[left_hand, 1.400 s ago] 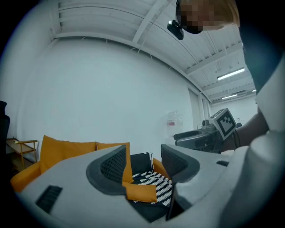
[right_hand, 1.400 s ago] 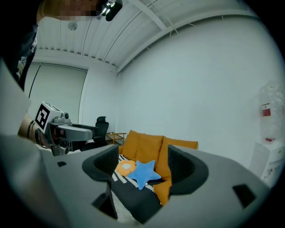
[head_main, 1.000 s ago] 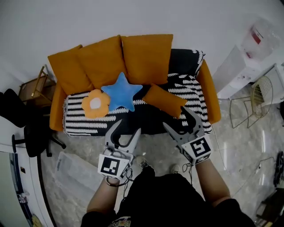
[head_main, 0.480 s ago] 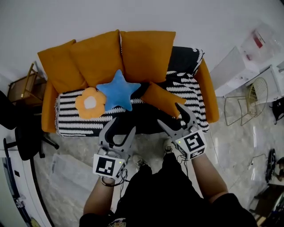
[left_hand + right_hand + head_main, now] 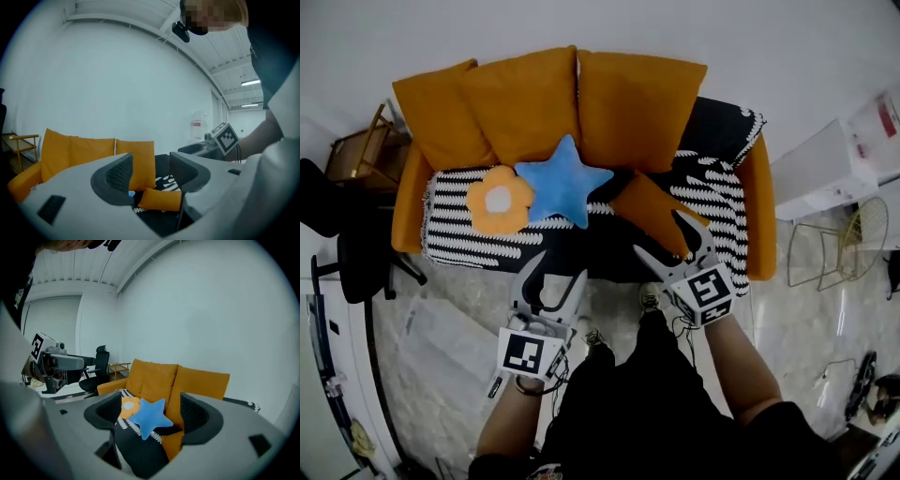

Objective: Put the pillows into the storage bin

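Note:
On the striped sofa seat (image 5: 459, 239) lie a blue star pillow (image 5: 564, 181), an orange-and-white flower pillow (image 5: 499, 201) and a small orange rectangular pillow (image 5: 652, 213). My left gripper (image 5: 555, 277) is open in front of the sofa's edge, holding nothing; in the left gripper view the small orange pillow (image 5: 159, 198) shows far off between its jaws. My right gripper (image 5: 666, 239) is open at the small orange pillow's near edge. Its jaws have just been opening, with nothing gripped between them. The right gripper view looks at the star pillow (image 5: 152, 418) and flower pillow (image 5: 127, 406).
Three large orange back cushions (image 5: 530, 103) lean on the sofa back. A pale see-through container (image 5: 441, 337) lies on the floor at left. A black office chair (image 5: 337, 234) and a wooden side table (image 5: 352, 155) stand left; a white cabinet (image 5: 830, 169) and a wire stool (image 5: 839, 253) stand right.
Both grippers have moved forward and down toward the sofa. The right gripper now reaches the small orange pillow's near edge. The pillows lie as before.

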### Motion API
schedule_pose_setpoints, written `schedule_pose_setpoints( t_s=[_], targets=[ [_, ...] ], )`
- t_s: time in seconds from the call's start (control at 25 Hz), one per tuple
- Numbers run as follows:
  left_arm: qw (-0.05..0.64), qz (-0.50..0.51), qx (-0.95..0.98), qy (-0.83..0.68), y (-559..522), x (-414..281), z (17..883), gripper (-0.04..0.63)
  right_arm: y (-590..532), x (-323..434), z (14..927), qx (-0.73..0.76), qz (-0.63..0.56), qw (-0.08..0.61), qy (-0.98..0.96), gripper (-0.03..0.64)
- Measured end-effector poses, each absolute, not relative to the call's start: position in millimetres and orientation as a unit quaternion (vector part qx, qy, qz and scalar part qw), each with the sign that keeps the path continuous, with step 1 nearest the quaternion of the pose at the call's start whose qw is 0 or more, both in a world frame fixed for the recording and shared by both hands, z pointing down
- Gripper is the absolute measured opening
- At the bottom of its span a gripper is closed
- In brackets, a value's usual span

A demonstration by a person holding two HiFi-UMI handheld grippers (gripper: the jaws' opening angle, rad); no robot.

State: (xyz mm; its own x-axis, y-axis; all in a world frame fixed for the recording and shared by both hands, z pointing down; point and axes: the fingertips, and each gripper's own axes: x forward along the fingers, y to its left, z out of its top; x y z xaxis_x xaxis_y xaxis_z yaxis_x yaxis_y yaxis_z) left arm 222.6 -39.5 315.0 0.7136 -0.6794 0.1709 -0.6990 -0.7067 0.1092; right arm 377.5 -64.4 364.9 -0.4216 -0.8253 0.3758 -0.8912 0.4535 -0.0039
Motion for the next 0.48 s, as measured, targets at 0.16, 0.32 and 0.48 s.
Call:
schedule_pose_setpoints(
  t_s=[0.16, 0.32, 0.48],
  targets=[
    [0.094, 0.068, 0.915, -0.387, -55, 252, 329, 0.235, -83, 402, 391, 0.489, 0.119, 0.176, -0.846, 0.391],
    [0.116, 0.088, 0.911, -0.385, -74, 286, 352, 0.235, -103, 432, 424, 0.477, 0.14, 0.194, -0.846, 0.394],
    [0.134, 0.103, 0.913, -0.371, -88, 320, 383, 0.235, -116, 459, 466, 0.477, 0.17, 0.209, -0.836, 0.396]
  ],
)
